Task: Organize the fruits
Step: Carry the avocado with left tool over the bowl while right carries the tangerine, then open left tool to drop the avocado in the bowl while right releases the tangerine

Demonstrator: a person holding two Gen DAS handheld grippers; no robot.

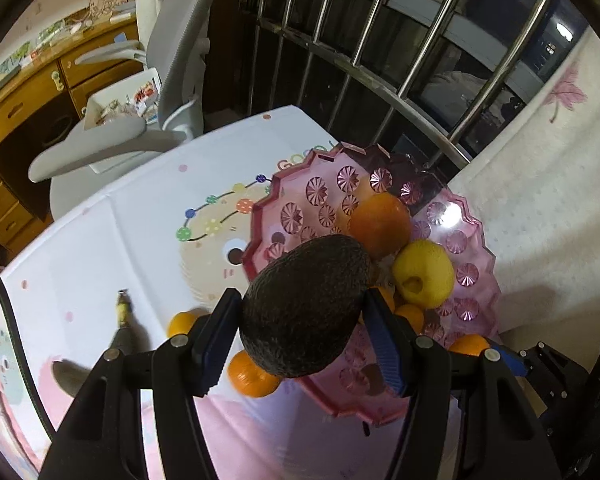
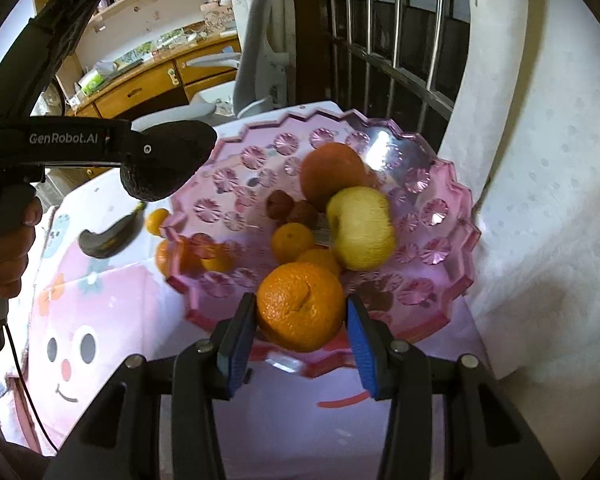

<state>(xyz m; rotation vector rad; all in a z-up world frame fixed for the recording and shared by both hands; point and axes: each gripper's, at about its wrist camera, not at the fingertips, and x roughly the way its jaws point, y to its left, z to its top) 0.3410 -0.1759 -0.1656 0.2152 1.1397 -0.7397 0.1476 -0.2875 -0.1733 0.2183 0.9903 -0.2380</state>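
Left hand-held gripper (image 1: 302, 320) clamped on a dark avocado (image 1: 305, 306), held up over the near-left rim of the pink bowl (image 1: 474, 240), which sits just ahead of it on the desk (image 1: 112, 240). Right hand-held gripper (image 2: 300, 316) clamped on an orange (image 2: 301, 305), at the bowl's near rim. Ahead of that orange, inside the bowl: yellow apple (image 2: 360, 228), big orange (image 2: 332, 172), small tangerines (image 2: 292, 240); blackened banana (image 2: 108, 234) on the desk, left of the bowl.

Both wrist views close, angled down, sharing pink bowl (image 1: 466, 216) (image 2: 456, 216).
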